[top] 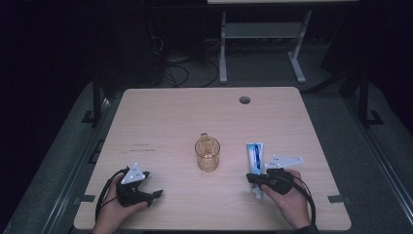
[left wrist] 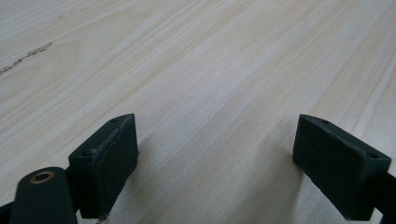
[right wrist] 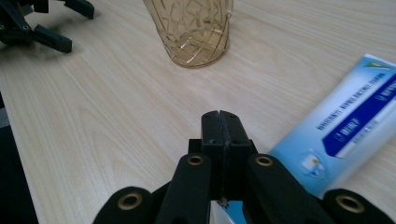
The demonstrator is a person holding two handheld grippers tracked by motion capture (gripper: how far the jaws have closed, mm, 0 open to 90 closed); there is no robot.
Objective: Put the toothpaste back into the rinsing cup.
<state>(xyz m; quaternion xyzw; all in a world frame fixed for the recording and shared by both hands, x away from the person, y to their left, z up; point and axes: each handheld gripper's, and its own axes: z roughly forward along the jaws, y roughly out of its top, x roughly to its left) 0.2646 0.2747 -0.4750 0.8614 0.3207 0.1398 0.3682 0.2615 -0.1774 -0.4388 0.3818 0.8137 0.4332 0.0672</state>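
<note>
An amber glass mug (top: pixel 208 154) with a cut pattern stands upright near the table's middle; its lower part (right wrist: pixel 196 32) also appears in the right gripper view. A white and blue toothpaste tube (top: pixel 254 158) lies flat to the mug's right. My right gripper (top: pixel 250 178) rests over the tube's near end and points left. Its jaws are shut (right wrist: pixel 220 115), pad against pad, with nothing seen between them, and the tube (right wrist: pixel 355 123) runs off to their right. My left gripper (top: pixel 152 184) sits at the front left, open wide (left wrist: pixel 217 126) over bare wood.
The light wooden table (top: pixel 160 122) has a round cable hole (top: pixel 244 100) near its far edge. Faint scuff marks (top: pixel 141 146) lie left of the mug. A white desk frame (top: pixel 263 44) and cables stand on the floor beyond the table.
</note>
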